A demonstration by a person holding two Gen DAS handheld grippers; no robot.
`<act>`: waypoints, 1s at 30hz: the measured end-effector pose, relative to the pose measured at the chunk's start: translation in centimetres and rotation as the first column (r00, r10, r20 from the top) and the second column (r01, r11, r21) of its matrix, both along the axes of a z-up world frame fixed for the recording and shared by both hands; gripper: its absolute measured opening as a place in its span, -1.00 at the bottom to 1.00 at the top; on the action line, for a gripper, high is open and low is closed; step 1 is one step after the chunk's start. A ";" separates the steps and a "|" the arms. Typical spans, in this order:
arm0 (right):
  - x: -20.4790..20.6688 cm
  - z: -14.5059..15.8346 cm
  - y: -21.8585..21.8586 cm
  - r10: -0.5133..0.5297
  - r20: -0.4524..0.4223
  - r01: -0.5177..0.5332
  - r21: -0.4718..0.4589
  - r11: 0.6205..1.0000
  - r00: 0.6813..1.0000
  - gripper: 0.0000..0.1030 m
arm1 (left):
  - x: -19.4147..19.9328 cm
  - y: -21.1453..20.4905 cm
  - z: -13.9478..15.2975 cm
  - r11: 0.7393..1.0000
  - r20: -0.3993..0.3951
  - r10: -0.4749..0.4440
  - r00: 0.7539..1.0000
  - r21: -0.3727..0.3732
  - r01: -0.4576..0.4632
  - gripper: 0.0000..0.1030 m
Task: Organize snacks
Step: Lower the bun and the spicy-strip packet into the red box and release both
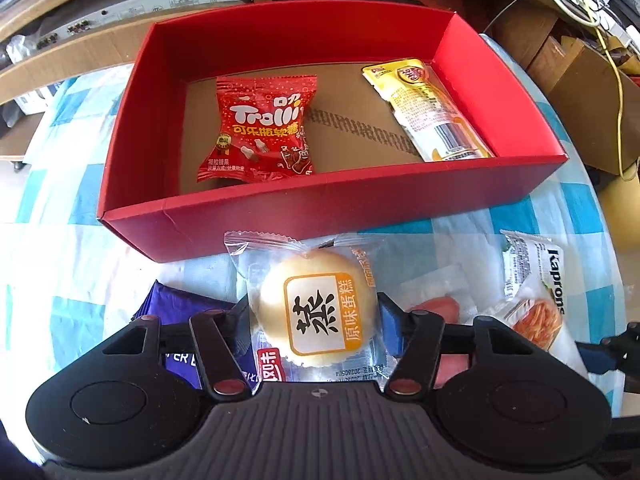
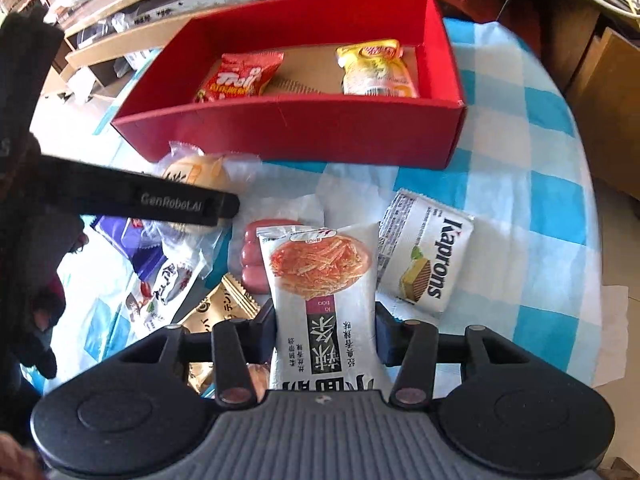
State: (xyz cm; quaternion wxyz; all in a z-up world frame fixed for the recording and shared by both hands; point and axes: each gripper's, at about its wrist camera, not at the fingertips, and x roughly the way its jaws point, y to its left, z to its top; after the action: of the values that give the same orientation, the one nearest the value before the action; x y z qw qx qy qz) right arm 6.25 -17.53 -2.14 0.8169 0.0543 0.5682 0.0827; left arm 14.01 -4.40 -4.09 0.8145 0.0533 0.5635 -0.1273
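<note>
Just in front of the red cardboard box (image 1: 332, 208), the left gripper (image 1: 316, 316) pinches a clear-wrapped round yellow cake (image 1: 318, 308); the right gripper (image 2: 325, 332) clamps a white spicy-strip packet (image 2: 324, 292). Slick, puffy wrappers could slip out during lifting.

One open red cardboard box (image 1: 332, 204), brown-floored. Inside it, two snack packs: one red Trolli gummy bag (image 1: 260, 128) and one yellow plastic sausage pack (image 1: 428, 108). Outside on the blue-and-white checked cloth (image 2: 532, 160): one clear-wrapped round yellow cake (image 1: 318, 308), one white noodle-picture crisp bag (image 2: 324, 300), one white Kaprons wafer pack (image 2: 428, 252), one purple wrapper (image 1: 180, 304), one pink sausage pack (image 2: 256, 256), one gold foil sachet (image 2: 224, 308).
</note>
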 end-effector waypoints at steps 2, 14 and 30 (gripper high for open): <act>-0.1 0.4 0.0 -0.001 0.015 0.001 0.002 1.000 1.000 0.47 | -0.3 0.0 0.4 1.000 0.009 -0.004 1.000 -0.003 0.004 0.28; 0.8 3.1 -1.2 -0.056 0.122 0.058 -0.011 0.998 0.991 0.47 | -1.9 -0.7 3.3 0.998 0.090 -0.050 0.995 -0.035 0.053 0.28; 6.1 5.5 -1.3 -0.121 0.241 0.129 -0.019 0.991 0.963 0.47 | -0.3 -0.5 6.7 0.999 0.207 -0.009 0.978 -0.042 0.019 0.28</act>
State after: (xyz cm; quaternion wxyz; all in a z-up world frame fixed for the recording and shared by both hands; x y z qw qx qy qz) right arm 12.40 -18.85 3.38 0.8839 0.0656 0.4623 0.0272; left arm 13.68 -4.95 2.62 0.8687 0.0523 0.4724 -0.1392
